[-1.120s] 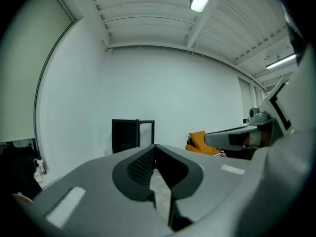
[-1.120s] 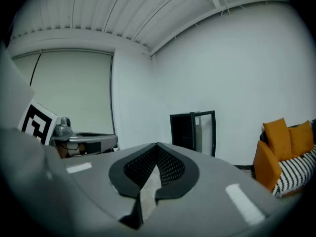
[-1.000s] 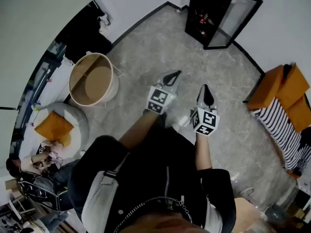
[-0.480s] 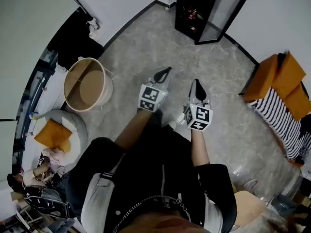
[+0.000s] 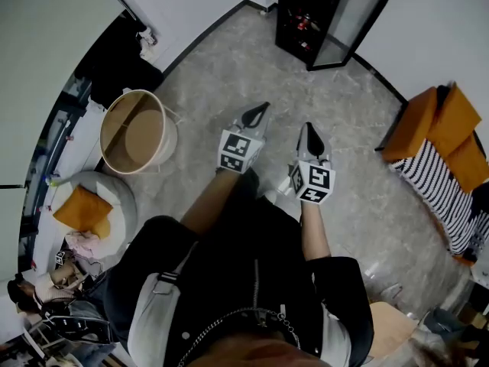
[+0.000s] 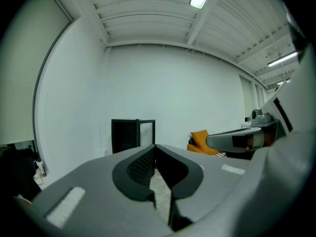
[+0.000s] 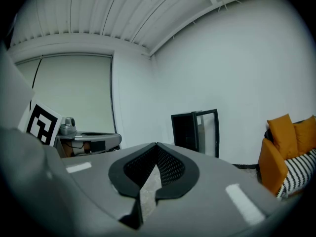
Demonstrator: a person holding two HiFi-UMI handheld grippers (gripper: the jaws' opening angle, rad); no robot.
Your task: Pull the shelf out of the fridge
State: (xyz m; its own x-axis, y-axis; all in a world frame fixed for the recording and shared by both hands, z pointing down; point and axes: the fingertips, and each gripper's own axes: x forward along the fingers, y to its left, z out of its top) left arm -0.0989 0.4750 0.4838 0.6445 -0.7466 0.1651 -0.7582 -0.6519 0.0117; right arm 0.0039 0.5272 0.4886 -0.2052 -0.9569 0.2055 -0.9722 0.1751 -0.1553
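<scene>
Two pairs of jaws are pressed together on nothing. On the left gripper point(image 5: 260, 110) and the right gripper point(image 5: 309, 128) alike, the dark pads meet at the tips, and only bare floor point(image 5: 229, 67) shows past them.

Both grippers point forward, side by side and just apart. They are held out in front of the person's body on bent forearms, with the marker cubes turned upward.

The coming move turns on the reach ahead. The fridge point(image 5: 306, 14) stands well apart from both grippers at the far edge of the floor, against the wall point(image 5: 428, 29). It is an upright black cabinet, tall axis vertical, and its glass door point(image 5: 353, 23) is swung open to the right of the opening.

From the jaws it lies straight ahead and a little to the right. By my judgement the right gripper is more in line with the opening, while the left tip sits slightly further forward.

The shelf itself is presumably inside that dark opening. At this range it cannot be made out; only a few small reddish items show there. Nothing stands on the floor between the grippers and the fridge.
</scene>
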